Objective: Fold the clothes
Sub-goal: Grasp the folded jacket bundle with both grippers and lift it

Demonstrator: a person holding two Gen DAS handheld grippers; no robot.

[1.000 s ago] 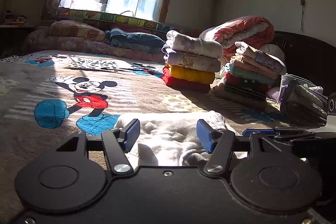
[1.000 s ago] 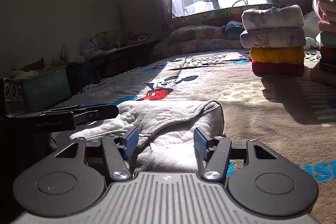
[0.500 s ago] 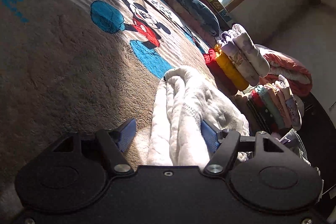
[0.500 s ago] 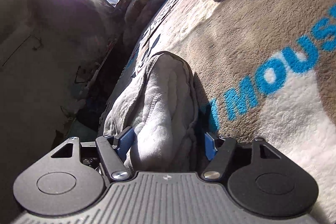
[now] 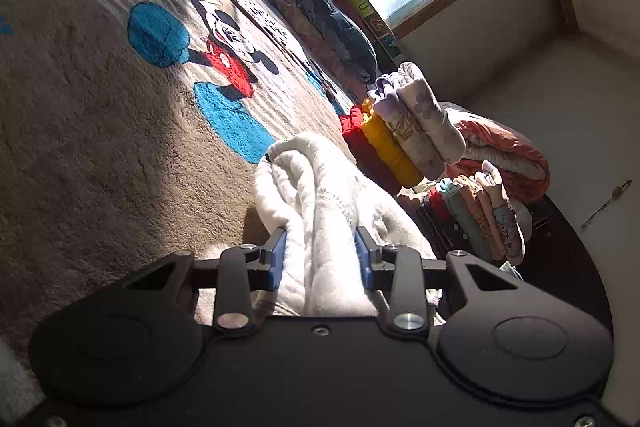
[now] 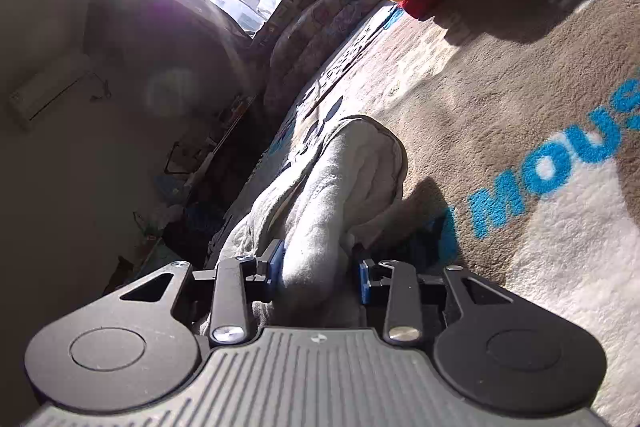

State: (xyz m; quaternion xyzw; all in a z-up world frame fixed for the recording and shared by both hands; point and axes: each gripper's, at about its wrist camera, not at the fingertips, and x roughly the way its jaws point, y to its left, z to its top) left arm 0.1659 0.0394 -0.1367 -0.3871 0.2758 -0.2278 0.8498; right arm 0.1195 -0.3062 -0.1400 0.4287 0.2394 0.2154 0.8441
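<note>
Blue pads of the left gripper (image 5: pixel 320 259) press both sides of a bunched fold of the white fleece garment (image 5: pixel 320 195), clamped on it. Likewise the right gripper (image 6: pixel 318 269) is closed around a thick roll of the same garment (image 6: pixel 340 179). It lies on the cartoon-print blanket (image 5: pixel 100 131), near a stack of folded clothes (image 5: pixel 400 131).

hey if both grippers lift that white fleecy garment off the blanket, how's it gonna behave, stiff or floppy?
Probably floppy: the white fleecy garment bunches into soft folds between the left gripper fingers. Likely light, since its thick pile looks airy. The right gripper pinches a rolled wad, so loose ends would probably sag and unroll.
</note>
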